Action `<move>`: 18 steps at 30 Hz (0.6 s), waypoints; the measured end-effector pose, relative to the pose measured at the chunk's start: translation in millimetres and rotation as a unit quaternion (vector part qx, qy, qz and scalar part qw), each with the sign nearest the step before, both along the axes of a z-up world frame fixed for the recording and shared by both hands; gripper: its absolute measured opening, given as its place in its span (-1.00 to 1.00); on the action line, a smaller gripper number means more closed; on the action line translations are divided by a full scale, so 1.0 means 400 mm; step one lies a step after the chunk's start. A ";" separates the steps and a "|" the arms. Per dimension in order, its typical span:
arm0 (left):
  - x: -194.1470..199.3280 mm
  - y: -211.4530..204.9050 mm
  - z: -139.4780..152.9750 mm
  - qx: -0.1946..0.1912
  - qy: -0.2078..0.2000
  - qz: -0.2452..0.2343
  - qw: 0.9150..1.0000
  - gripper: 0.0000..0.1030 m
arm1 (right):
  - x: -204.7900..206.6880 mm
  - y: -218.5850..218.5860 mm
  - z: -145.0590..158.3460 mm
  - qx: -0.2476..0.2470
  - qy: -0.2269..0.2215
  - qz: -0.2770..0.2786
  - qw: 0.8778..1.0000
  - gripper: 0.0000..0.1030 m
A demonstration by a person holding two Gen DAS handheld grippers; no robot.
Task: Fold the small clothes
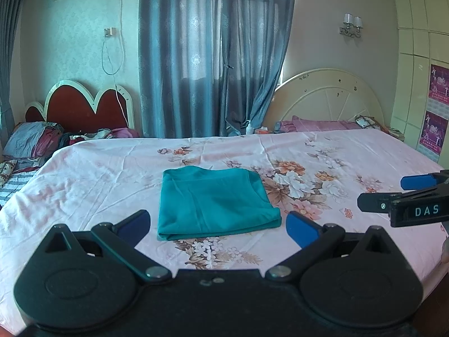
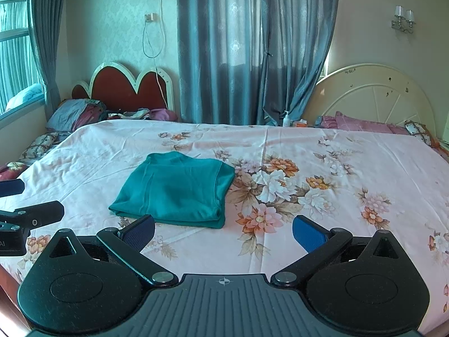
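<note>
A teal garment (image 1: 213, 202) lies folded into a flat rectangle on the pink floral bedsheet (image 1: 98, 174); it also lies in the right wrist view as the teal garment (image 2: 176, 191). My left gripper (image 1: 219, 224) hovers just short of its near edge, open, with nothing between its blue pads. My right gripper (image 2: 224, 233) is open too, held back near the garment's near right corner. The right gripper (image 1: 393, 193) pokes in at the right edge of the left wrist view, and the left gripper (image 2: 25, 202) shows at the left edge of the right wrist view.
Flower prints cover the pink floral bedsheet (image 2: 308, 191) right of the garment. Pillows and a clothes pile (image 1: 36, 140) lie by the red headboard (image 1: 84, 106). A cream headboard (image 1: 328, 98), pink pillows (image 2: 362, 125) and a bottle (image 1: 248, 127) stand at the back.
</note>
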State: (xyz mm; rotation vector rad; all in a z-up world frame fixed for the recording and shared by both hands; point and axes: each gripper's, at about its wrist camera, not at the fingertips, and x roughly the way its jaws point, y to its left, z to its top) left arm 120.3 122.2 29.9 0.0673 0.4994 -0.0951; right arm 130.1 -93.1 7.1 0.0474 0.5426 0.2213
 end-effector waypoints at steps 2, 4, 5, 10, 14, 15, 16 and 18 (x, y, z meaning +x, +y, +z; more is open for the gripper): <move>0.000 0.000 0.000 -0.001 0.000 0.000 1.000 1.00 | 0.001 0.001 0.000 -0.001 0.000 0.000 1.000 1.00; 0.000 -0.001 0.001 -0.001 -0.001 0.001 1.000 1.00 | 0.000 0.001 0.001 -0.001 0.000 -0.001 1.000 1.00; 0.000 -0.001 0.001 -0.001 -0.002 0.001 1.000 1.00 | 0.000 0.001 0.000 0.000 0.000 0.000 1.000 1.00; 0.003 -0.001 -0.001 -0.002 -0.002 0.000 1.000 1.00 | 0.000 0.000 -0.001 -0.001 0.001 0.001 1.000 1.00; 0.004 -0.001 -0.001 -0.002 -0.004 0.000 1.000 1.00 | 0.001 -0.001 -0.003 -0.002 0.000 0.002 1.000 1.00; 0.005 -0.001 -0.001 -0.002 -0.003 0.000 1.000 1.00 | 0.001 0.000 -0.003 -0.001 0.000 0.003 1.000 1.00; 0.005 -0.001 -0.001 -0.002 -0.003 0.000 1.000 1.00 | 0.002 -0.001 -0.005 -0.002 -0.001 0.003 1.000 1.00; 0.007 -0.002 -0.002 -0.004 0.000 0.000 1.000 1.00 | 0.001 -0.001 -0.005 -0.002 0.001 0.003 1.000 1.00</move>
